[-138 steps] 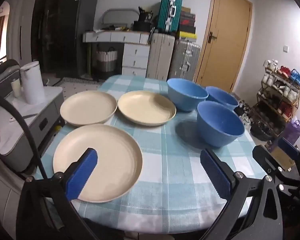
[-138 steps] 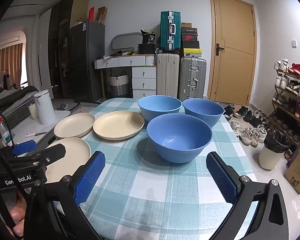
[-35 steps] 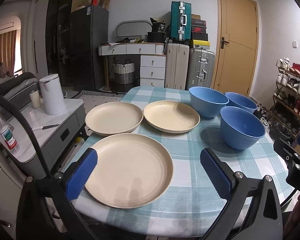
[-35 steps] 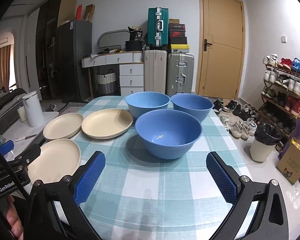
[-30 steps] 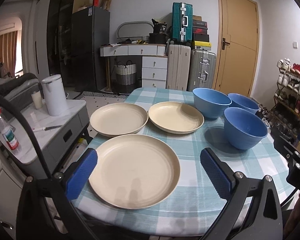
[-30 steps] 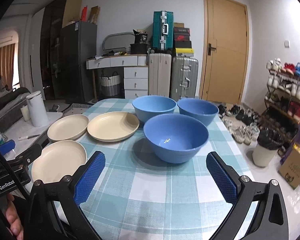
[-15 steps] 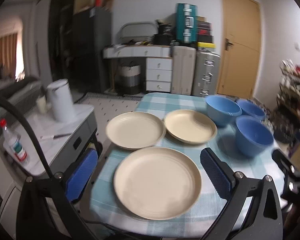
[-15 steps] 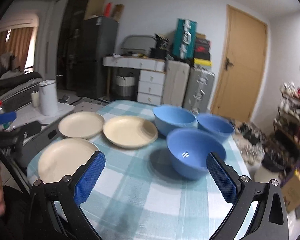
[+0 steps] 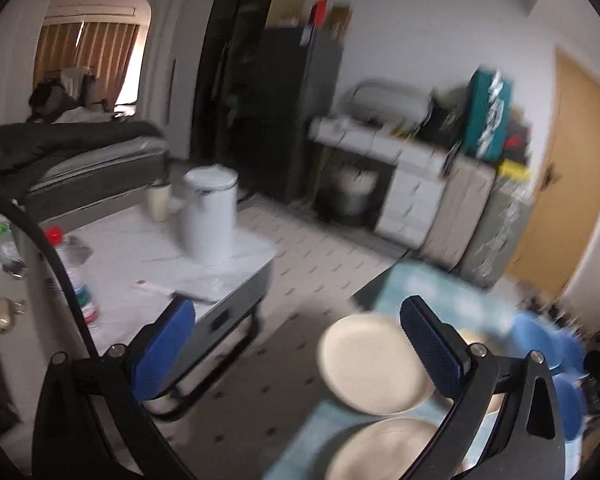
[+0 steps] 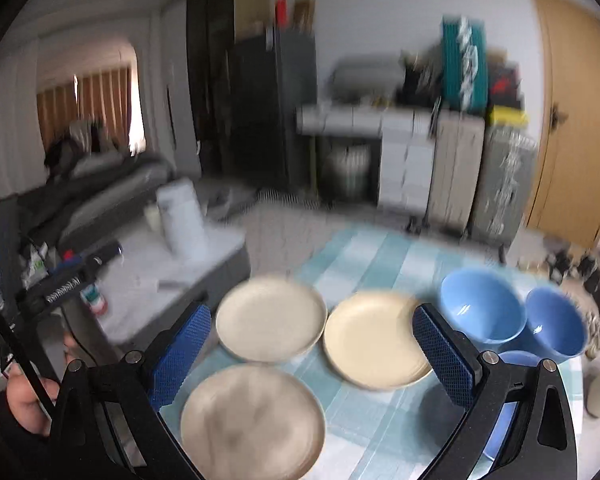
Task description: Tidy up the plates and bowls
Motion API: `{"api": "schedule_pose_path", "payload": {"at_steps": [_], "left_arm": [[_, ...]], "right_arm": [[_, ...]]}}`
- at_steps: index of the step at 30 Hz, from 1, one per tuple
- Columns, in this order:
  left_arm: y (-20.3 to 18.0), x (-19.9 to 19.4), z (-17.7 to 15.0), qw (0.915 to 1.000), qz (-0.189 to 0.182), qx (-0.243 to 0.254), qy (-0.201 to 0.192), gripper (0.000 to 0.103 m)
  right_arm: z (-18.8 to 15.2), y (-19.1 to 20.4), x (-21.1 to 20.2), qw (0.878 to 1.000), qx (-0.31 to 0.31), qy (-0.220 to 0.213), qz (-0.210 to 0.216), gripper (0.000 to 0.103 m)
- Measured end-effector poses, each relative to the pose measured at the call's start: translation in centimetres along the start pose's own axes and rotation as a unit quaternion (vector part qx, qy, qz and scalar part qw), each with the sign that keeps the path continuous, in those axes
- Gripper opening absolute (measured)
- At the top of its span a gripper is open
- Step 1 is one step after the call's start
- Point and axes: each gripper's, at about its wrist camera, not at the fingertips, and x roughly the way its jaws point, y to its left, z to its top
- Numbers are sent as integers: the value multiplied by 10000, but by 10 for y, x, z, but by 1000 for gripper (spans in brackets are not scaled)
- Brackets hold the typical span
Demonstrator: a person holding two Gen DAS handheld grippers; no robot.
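Three cream plates [image 10: 271, 317] laid flat and apart on the checked desk [image 10: 384, 248], toward its left edge, none stacked; three blue bowls [image 10: 482, 310] clustered at the right edge, likely grouped by kind ahead of stacking; left gripper [image 9: 296, 334] aimed off the desk's left edge, jaws spread, empty; right gripper [image 10: 310, 356] above the plates, jaws spread, empty; both views blurred.

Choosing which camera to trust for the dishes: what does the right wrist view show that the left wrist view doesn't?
Only the right wrist view shows all three cream plates and the blue bowls clearly. Only the left wrist view shows the curtained window and bed plainly. Both show the white kettle, the suitcases and open grippers, blurred.
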Motion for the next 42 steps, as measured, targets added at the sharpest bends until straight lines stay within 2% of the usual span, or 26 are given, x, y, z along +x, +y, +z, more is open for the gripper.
{"api": "schedule_pose_path", "payload": {"at_steps": [3,6,9,11,14,17,18,22,24,26,29,32,37,40,42], "left_arm": [[-14,41,4,9933,512,575,863,103],[-32,77,-4,9822,828,1162,1225,103],[-45,113,-11,9719,832,1436,1673,103],[-48,135,-13,9690,506,1290,2047,103],[-44,157,-13,9693,-182,734,2338,103],[-44,182,-14,9591,-760,484,2684,103],[-45,187,-14,9587,-827,511,2673,103],[-44,205,-14,9543,-731,627,2829,103],[-37,217,-15,9475,-714,428,3086,103],[-30,229,-18,9367,-840,160,3395,103],[-20,236,-27,9291,-886,-151,3588,103],[-18,240,-33,9280,-831,-262,3622,102],[-16,242,-37,9240,-961,-345,3686,101],[-18,245,-41,9186,-1043,-355,3794,101],[-21,249,-45,9138,-1083,-270,3905,101]], "right_arm": [[18,0,44,9993,-67,313,-203,103],[33,4,94,9950,-445,686,-572,103],[39,5,146,9839,-927,1334,-743,103],[42,3,171,9795,-1013,1563,-767,103],[38,-4,224,9683,-916,2289,-410,103],[36,-9,255,9620,-747,2614,-263,103],[35,-11,269,9609,-756,2646,-301,103],[36,-10,303,9553,-951,2778,-342,103],[38,-9,320,9525,-1078,2835,-275,103],[39,-10,331,9515,-1120,2856,-225,103],[41,-7,343,9503,-1133,2898,-49,103],[42,-1,352,9480,-1222,2937,84,103],[31,1,374,9360,-1302,3268,107,102],[25,1,380,9331,-1397,3315,21,98],[23,0,383,9314,-1353,3378,87,90]]}}
